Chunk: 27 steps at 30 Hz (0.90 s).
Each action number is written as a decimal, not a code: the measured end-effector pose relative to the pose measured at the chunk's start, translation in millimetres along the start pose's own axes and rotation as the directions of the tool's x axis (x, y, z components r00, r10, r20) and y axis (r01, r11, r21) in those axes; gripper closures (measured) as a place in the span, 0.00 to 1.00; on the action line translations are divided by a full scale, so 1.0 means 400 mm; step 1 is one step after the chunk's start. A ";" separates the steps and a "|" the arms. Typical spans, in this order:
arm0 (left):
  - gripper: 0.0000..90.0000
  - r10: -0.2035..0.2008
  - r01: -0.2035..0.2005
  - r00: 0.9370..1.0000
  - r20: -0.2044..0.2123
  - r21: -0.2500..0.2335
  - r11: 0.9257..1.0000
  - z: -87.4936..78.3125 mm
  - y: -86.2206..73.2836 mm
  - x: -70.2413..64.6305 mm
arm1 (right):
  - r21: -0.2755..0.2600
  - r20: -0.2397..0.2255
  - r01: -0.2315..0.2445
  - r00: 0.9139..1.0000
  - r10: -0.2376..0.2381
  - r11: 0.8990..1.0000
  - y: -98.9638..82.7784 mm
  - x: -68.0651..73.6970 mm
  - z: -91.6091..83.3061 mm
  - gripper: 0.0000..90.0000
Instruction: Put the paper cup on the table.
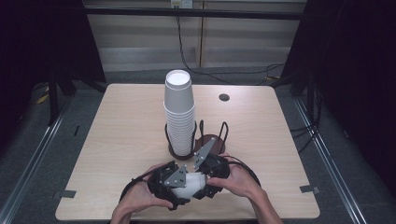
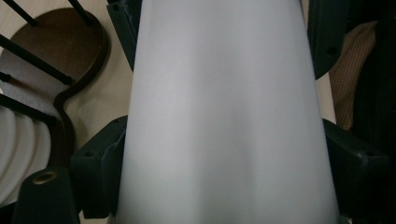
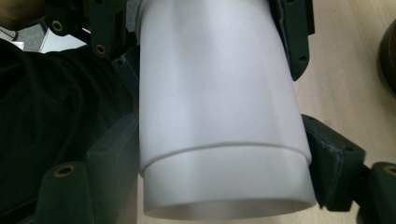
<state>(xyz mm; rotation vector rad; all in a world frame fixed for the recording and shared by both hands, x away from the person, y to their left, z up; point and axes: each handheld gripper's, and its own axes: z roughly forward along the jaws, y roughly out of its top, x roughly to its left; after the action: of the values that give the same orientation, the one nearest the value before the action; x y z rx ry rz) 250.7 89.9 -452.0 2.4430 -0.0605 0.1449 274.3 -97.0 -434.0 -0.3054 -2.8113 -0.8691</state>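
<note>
A white paper cup (image 1: pixel 190 185) lies on its side just above the table's front edge, held between both hands. My left gripper (image 1: pixel 182 187) (image 2: pixel 224 168) has its black jaws against the cup's (image 2: pixel 224 112) two sides. From the other end my right gripper (image 1: pixel 205 179) (image 3: pixel 219 158) is shut on it too. In the right gripper view a seam (image 3: pixel 224 148) runs round the cup (image 3: pixel 215 84), like one cup nested in another. A tall upside-down stack of white cups (image 1: pixel 179 112) stands in a holder behind the grippers.
The holder (image 1: pixel 211 141) has a dark wooden base and black wire posts, with one bay empty (image 2: pixel 60 42). The light wooden table (image 1: pixel 121 130) has a round cable hole (image 1: pixel 224 97) at the back right. Dark floor and black curtains surround it.
</note>
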 end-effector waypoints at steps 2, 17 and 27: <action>0.16 0.002 -0.002 1.000 0.001 -0.003 1.000 0.000 0.000 -0.002 | 0.009 -0.001 -0.004 1.000 0.004 1.000 0.001 0.001 -0.001 0.24; 0.16 0.006 -0.006 1.000 0.003 -0.100 0.995 -0.022 -0.013 0.002 | 0.013 0.000 -0.010 1.000 0.010 1.000 0.006 0.004 -0.005 0.25; 0.16 -0.003 0.004 1.000 0.004 -0.196 0.981 -0.049 -0.024 0.005 | 0.001 0.008 0.000 1.000 0.000 1.000 0.009 0.009 -0.012 0.25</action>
<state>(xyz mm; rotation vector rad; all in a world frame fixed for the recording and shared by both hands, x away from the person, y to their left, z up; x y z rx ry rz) 251.7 109.9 -442.9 2.2465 -0.0689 0.1264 272.2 -96.6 -427.2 -0.3090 -2.8195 -0.8689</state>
